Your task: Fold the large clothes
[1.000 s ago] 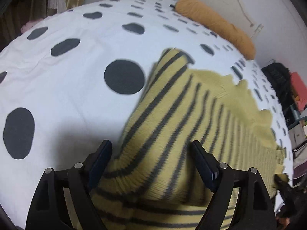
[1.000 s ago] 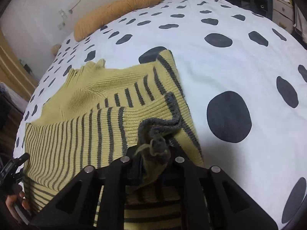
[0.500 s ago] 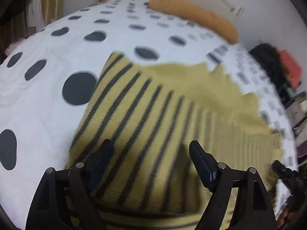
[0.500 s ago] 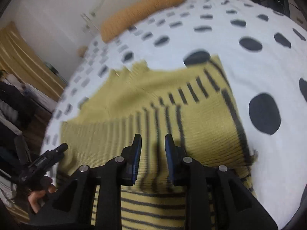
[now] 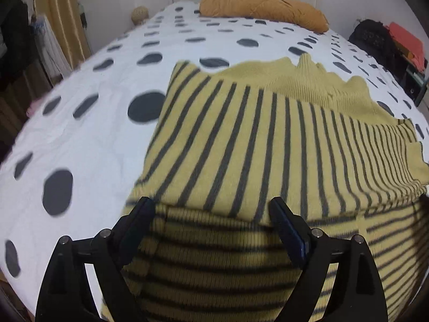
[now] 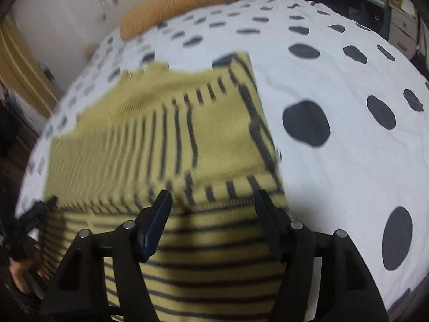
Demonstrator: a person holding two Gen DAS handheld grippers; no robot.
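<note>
A yellow sweater with dark grey stripes (image 5: 254,145) lies on the bed, its sleeves folded across the body into a rectangle. My left gripper (image 5: 211,214) hovers over the sweater's near left part, jaws opening wide, with nothing pinched between them. In the right wrist view the same sweater (image 6: 150,134) fills the middle. My right gripper (image 6: 211,209) is above its near right part, jaws opening, and the fabric lies loose under them. At that view's left edge the left gripper (image 6: 32,214) and a hand (image 6: 18,279) show.
The bed has a white cover with dark spots (image 5: 88,139). An orange bolster pillow (image 5: 262,8) lies at the head by the wall. A black bag and orange items (image 5: 386,40) stand at the right. Curtains and hanging cloth (image 5: 53,37) are at the left.
The right gripper let go of the sleeve cuff it pinched and its jaws spread wide. The sleeve now lies flat. Both grippers drew back toward the sweater's near part.
</note>
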